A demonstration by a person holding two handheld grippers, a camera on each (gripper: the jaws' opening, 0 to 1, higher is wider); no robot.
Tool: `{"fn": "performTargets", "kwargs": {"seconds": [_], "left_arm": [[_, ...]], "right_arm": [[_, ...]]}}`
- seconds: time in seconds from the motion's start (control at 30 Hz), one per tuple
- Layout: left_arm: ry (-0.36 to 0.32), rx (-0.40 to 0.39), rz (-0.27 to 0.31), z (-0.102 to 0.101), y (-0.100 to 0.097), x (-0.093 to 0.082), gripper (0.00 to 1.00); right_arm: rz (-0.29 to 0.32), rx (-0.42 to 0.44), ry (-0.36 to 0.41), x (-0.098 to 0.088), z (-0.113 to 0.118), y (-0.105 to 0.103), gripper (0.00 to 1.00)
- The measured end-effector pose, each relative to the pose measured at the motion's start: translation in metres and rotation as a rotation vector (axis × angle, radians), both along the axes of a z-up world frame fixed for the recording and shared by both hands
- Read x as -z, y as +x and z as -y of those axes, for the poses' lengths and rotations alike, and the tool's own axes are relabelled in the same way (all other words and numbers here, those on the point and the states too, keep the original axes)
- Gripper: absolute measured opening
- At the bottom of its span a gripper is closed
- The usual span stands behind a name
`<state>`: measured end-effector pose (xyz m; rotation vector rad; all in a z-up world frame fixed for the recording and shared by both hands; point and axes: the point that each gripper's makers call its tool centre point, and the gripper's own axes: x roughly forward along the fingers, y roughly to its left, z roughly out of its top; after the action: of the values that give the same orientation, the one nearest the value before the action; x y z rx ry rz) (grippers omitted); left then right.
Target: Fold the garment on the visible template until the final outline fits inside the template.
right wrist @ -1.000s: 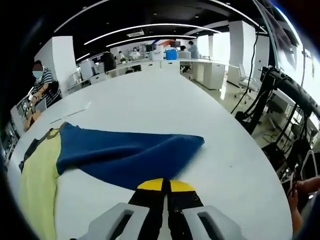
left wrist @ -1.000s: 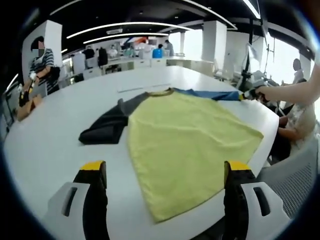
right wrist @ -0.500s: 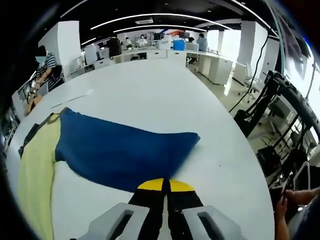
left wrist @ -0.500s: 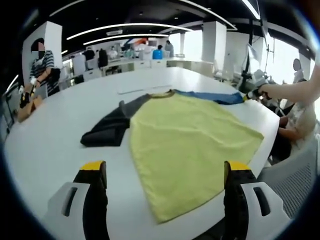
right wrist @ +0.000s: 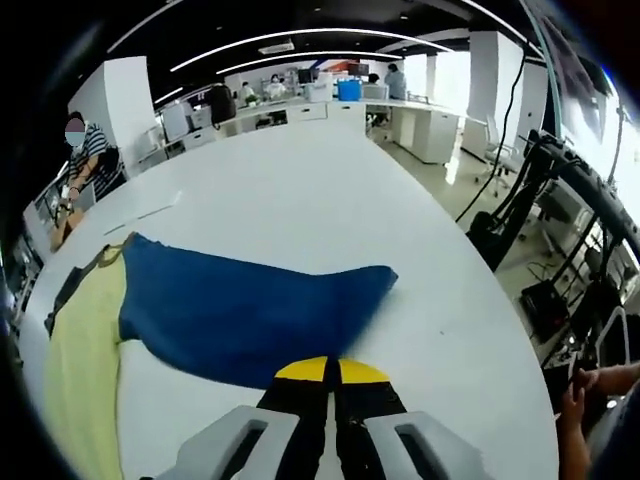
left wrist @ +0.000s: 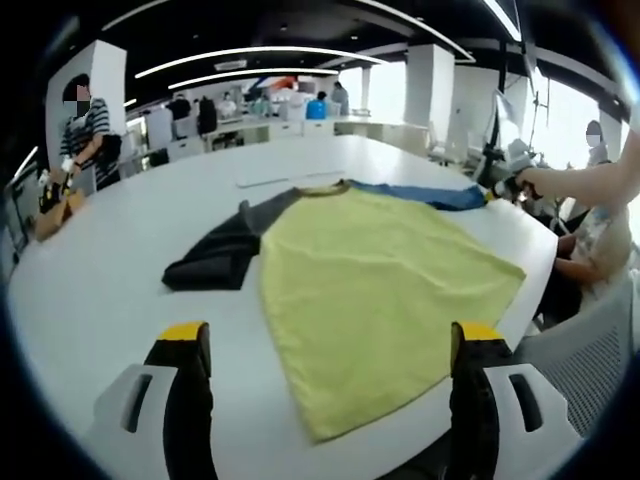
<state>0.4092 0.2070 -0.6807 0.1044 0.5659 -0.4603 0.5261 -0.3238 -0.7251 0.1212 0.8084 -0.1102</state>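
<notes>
Biggest risk here is probably the blue sleeve (right wrist: 250, 315) getting dragged instead of folded. The right tool (right wrist: 323, 372) is clenched on the sleeve's edge, jaws pressed together with cloth running right up to them, so a pull that's too flat could slide the whole shirt (left wrist: 375, 290) across the counter (left wrist: 90, 290) and off its spot. No template outline can be made out on the counter, so how much drift can be tolerated can't be judged. The hem corner also sits very close to the counter's near edge in the left gripper view, and a tug that way could let it droop over.

The left tool (left wrist: 330, 345) is released, jaws wide apart, hovering short of the hem with nothing held.

The shirt is laid flat, yellow body in the middle of the counter. Its long axis runs from the hem near the left tool to the collar (left wrist: 322, 186) on the far side, so the neck is pointed away. The dark sleeve (left wrist: 215, 255) is bunched out to one side, the blue one stretched out to the other toward the right tool.
</notes>
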Motion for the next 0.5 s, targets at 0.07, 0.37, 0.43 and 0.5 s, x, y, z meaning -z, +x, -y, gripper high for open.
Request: {"fn": "performTargets", "kwargs": {"seconds": [0.07,0.37,0.43,0.5], "left_arm": [[0.0,0.001,0.002,0.0,0.0,0.0,0.97],[0.003,0.0,-0.001,-0.002,-0.002,-0.001,0.98],[0.001,0.0,-0.002,-0.003,-0.002,-0.001,0.98],[-0.024,-0.011,-0.004,-0.003,-0.002,-0.003,0.98]], "right_arm": [[0.006,-0.003,-0.001,-0.003,-0.001,0.001,0.0],[0.044,-0.029,0.004,-0.019,-0.011,0.006,0.0],[0.051,-0.034,0.006,-0.022,-0.013,0.007,0.0],[0.06,-0.042,0.005,-0.026,-0.017,0.01,0.0]]}}
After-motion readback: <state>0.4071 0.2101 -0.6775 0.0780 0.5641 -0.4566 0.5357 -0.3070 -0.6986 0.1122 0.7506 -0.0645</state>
